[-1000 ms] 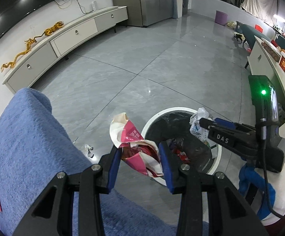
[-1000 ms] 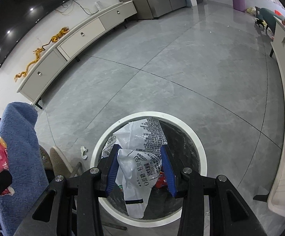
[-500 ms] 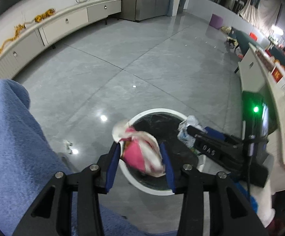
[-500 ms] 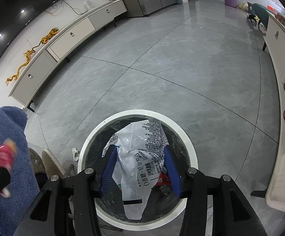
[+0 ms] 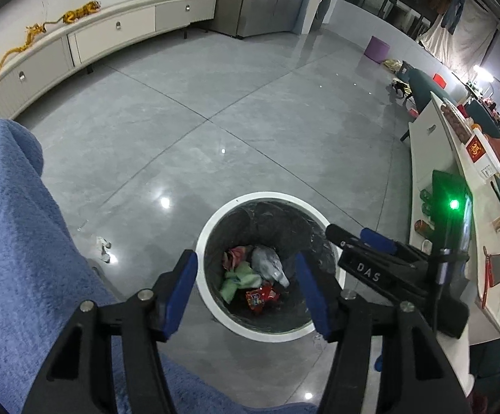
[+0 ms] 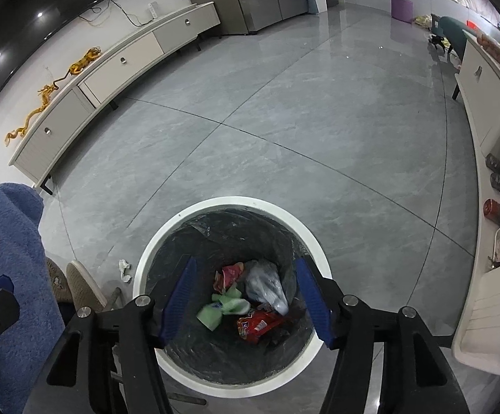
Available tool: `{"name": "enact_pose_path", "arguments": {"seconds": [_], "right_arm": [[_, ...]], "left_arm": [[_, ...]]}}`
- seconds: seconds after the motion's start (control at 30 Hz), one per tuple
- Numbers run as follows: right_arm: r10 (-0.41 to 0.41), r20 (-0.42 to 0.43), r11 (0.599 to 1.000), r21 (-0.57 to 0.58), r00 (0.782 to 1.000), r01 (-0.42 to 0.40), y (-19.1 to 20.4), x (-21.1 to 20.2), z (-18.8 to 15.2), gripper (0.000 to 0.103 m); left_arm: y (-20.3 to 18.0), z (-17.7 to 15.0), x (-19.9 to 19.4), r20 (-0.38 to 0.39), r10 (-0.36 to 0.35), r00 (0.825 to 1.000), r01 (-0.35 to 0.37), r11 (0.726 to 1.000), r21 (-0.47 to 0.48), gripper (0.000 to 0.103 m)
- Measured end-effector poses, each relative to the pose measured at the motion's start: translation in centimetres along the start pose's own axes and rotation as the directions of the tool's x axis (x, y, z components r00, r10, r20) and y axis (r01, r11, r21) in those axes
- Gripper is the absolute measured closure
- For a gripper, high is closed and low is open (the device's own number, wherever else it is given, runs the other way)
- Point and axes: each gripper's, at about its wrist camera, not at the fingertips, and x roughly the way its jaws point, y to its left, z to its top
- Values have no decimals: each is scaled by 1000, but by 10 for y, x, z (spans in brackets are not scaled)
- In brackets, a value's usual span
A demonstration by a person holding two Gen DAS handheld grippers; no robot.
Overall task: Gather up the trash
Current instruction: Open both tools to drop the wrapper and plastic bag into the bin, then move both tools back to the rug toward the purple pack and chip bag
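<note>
A round bin with a white rim (image 5: 215,220) (image 6: 167,234) and a black liner stands on the grey floor below both grippers. Inside lie a pink wrapper (image 5: 233,254) (image 6: 227,274), a clear white bag (image 5: 267,264) (image 6: 265,284), a green packet (image 6: 220,308) and a red packet (image 6: 255,324). My left gripper (image 5: 245,286) hangs over the bin, its jaws opening with nothing between them. My right gripper (image 6: 245,296) is above the bin too, jaws opening and holding nothing. In the left wrist view the right gripper's body shows at the bin's right side.
A crumpled white scrap (image 5: 103,245) (image 6: 124,269) lies on the floor left of the bin. A blue towel (image 5: 19,241) covers something at the left. Beige slippers (image 6: 81,286) sit beside it. A white table (image 5: 470,207) with items runs along the right.
Both grippers opened. The pink wrapper dropped from the left one and the white printed bag from the right one; both now lie in the bin.
</note>
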Motion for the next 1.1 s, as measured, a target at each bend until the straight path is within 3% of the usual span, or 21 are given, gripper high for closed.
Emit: {"name": "enact_pose_path", "arguments": {"seconds": [0.2, 0.43, 0.7, 0.9, 1.0, 1.1], "right_arm": [[6, 39, 999, -43, 999, -5, 20, -24, 6, 45], [47, 71, 992, -122, 996, -38, 60, -54, -2, 45], [120, 80, 962, -257, 990, -96, 135, -84, -20, 45], [222, 39, 897, -401, 974, -188, 210, -109, -49, 45], [263, -32, 856, -454, 964, -249, 246, -113, -72, 43], [301, -155, 810, -479, 941, -338, 282, -111, -99, 43]], "left_arm": [[17, -17, -32, 28, 39, 999, -39, 999, -10, 46], [66, -51, -95, 105, 89, 990, -82, 994, -76, 46], [121, -97, -174, 220, 207, 953, -179, 974, -138, 46], [192, -152, -231, 253, 332, 909, -268, 929, -254, 45], [234, -184, -250, 219, 401, 890, -322, 891, -320, 45], [268, -208, -262, 175, 449, 876, -362, 853, -377, 43]]}}
